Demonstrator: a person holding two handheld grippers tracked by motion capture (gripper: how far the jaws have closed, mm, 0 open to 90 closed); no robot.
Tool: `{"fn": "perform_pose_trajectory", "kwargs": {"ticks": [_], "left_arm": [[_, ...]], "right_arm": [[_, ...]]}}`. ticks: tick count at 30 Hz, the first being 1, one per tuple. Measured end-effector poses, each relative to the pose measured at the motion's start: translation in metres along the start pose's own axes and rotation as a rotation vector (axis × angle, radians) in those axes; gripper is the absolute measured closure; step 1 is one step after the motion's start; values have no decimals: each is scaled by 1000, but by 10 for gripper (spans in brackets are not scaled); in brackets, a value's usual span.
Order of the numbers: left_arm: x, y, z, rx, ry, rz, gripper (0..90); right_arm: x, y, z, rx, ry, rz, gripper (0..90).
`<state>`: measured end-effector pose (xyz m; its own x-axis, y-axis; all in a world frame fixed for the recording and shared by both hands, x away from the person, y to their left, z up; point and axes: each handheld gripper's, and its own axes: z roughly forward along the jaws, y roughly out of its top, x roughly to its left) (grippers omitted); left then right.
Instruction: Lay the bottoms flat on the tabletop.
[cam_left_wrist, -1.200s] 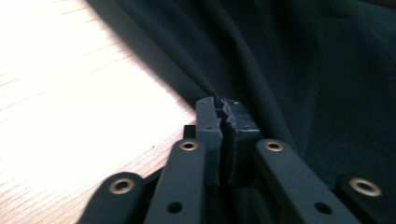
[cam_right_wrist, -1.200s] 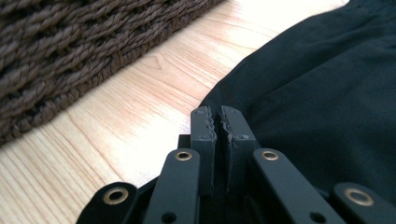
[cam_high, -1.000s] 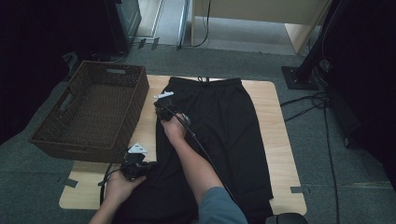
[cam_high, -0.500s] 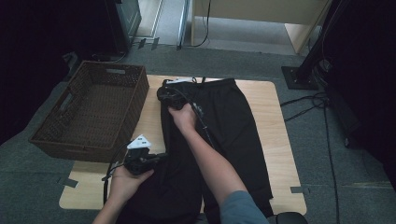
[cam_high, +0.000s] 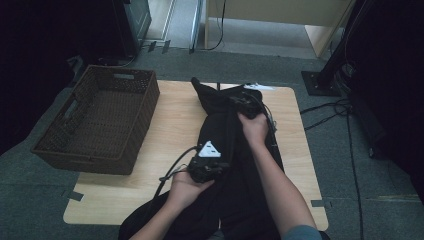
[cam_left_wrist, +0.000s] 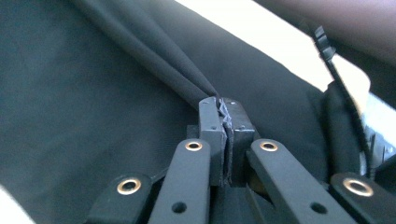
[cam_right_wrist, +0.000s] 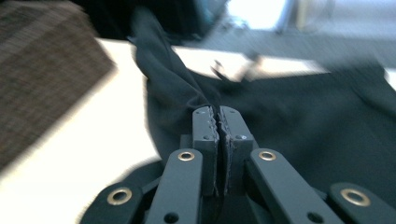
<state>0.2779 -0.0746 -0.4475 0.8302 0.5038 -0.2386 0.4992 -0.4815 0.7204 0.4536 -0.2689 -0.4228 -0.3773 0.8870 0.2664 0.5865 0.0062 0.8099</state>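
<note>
With both the left gripper (cam_high: 212, 167) and the right gripper (cam_high: 242, 102) clamped on one edge of the black shorts (cam_high: 225, 135) on the table (cam_high: 175, 125), the lengthwise fold looked half made, with laying, further folds and perhaps the basket (cam_high: 100, 120) left.

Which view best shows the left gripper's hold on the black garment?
The left gripper view: the left gripper has its jaws shut on a pinched fold of the black garment, seen close and sharp. The high view shows that gripper from above, its jaws hidden. The right gripper view shows the garment, blurred.
</note>
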Motion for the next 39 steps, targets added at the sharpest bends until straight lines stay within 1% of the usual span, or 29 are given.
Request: {"fn": "perform_pose_trajectory", "kwargs": {"ticks": [1, 2, 4, 6, 8, 10, 11, 12, 13, 14, 19, 21, 23, 24, 25, 26, 27, 28, 29, 30, 31, 32, 33, 34, 35, 36, 37, 38, 39], "left_arm": [[-1, -2, 10, 15, -1, 0, 887], [0, -5, 20, 42, -3, 0, 886], [2, -10, 35, 83, 5, -6, 886], [8, -19, 46, 122, 5, -20, 885], [11, -23, 47, 134, 6, -25, 884], [19, -30, 47, 154, 8, -45, 883], [19, -30, 47, 154, 8, -45, 883], [25, -35, 43, 147, 4, -63, 884], [25, -35, 43, 147, 4, -63, 884], [26, -37, 41, 137, 7, -73, 884], [37, -47, 25, 132, 20, -84, 886], [44, -52, 16, 139, 31, -90, 886], [51, -57, 6, 145, 49, -102, 886], [56, -60, 0, 146, 55, -104, 885], [60, -64, -6, 142, 68, -109, 885], [66, -68, -13, 141, 84, -114, 885], [71, -72, -19, 135, 95, -126, 886], [79, -78, -30, 134, 117, -141, 886], [79, -78, -30, 134, 117, -141, 886], [88, -84, -42, 140, 141, -163, 886], [88, -84, -42, 140, 141, -163, 886], [92, -86, -48, 150, 154, -168, 885], [99, -90, -58, 162, 176, -174, 885], [99, -90, -58, 162, 176, -174, 885], [101, -92, -62, 160, 185, -181, 885], [106, -96, -70, 173, 199, -192, 885], [106, -96, -70, 173, 199, -192, 885], [109, -99, -75, 180, 206, -192, 885], [111, -101, -79, 180, 214, -194, 885]], "right_arm": [[-11, -7, -1, 19, -20, 18, 863], [-29, -23, -1, 54, -46, 46, 863], [-33, -28, 1, 61, -54, 42, 862], [-44, -45, 10, 117, -85, 48, 859], [-46, -50, 13, 132, -92, 41, 858], [-44, -60, 24, 181, -110, 10, 856], [-44, -60, 24, 181, -110, 10, 856], [-41, -64, 30, 218, -118, -1, 857], [-41, -64, 30, 218, -118, -1, 857], [-39, -65, 33, 230, -126, -17, 858], [-25, -68, 43, 221, -132, -71, 859], [-15, -67, 50, 223, -137, -105, 858], [-6, -65, 56, 235, -133, -116, 858], [3, -63, 63, 239, -125, -125, 858], [3, -63, 63, 239, -125, -125, 858], [8, -62, 67, 241, -118, -123, 857], [20, -61, 77, 236, -96, -120, 857], [24, -61, 80, 231, -92, -121, 857], [24, -61, 80, 231, -92, -121, 857], [36, -60, 88, 226, -81, -130, 856], [36, -60, 88, 226, -81, -130, 856], [48, -58, 97, 224, -75, -131, 855], [53, -58, 100, 224, -72, -135, 856], [53, -58, 100, 224, -72, -135, 856], [59, -57, 104, 223, -69, -138, 856], [69, -56, 110, 225, -56, -136, 855], [69, -56, 110, 225, -56, -136, 855], [79, -56, 116, 224, -40, -141, 855], [79, -56, 116, 224, -40, -141, 855]]}}
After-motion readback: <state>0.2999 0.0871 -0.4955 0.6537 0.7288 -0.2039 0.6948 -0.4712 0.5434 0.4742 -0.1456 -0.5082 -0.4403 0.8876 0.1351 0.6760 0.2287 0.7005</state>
